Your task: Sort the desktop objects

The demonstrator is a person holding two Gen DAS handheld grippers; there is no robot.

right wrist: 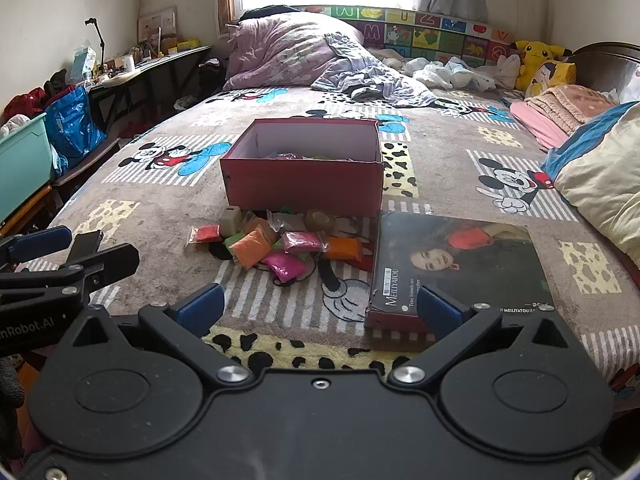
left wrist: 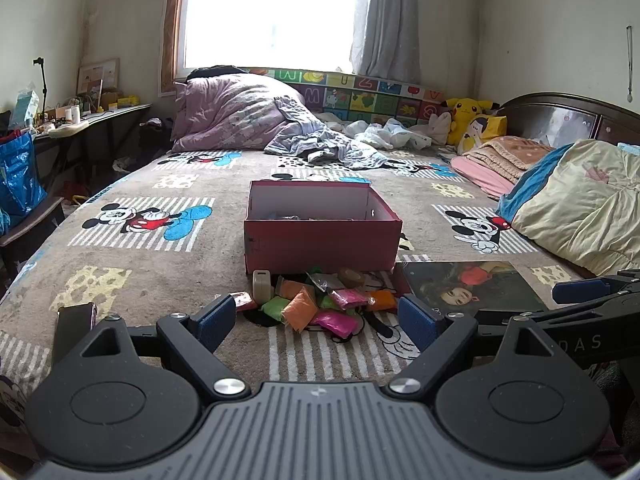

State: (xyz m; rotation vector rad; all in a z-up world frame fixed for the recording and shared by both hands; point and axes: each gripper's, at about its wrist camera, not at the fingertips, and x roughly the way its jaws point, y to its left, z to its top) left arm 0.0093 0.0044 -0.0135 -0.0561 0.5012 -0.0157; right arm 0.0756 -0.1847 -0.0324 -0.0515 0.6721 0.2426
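Observation:
An open red box (left wrist: 320, 240) (right wrist: 304, 184) stands in the middle of the bed with some small things inside. In front of it lies a heap of colourful clay packets (left wrist: 316, 304) (right wrist: 276, 248) in orange, pink and green, with a beige case (left wrist: 262, 286) (right wrist: 230, 220) and a tape roll (right wrist: 320, 220). My left gripper (left wrist: 316, 320) hovers open just short of the heap, nothing between its blue pads. My right gripper (right wrist: 320, 308) is open too, low over the bedspread, its right finger (right wrist: 440, 312) over the corner of the box lid (right wrist: 456, 268) with a portrait on it.
A dark phone-like object (left wrist: 74, 320) (right wrist: 86, 242) lies left of the heap. Pillows and folded blankets (left wrist: 580, 200) fill the right side, a purple duvet (left wrist: 236, 112) the far end. A desk and blue bag (left wrist: 18, 180) stand off the bed's left edge.

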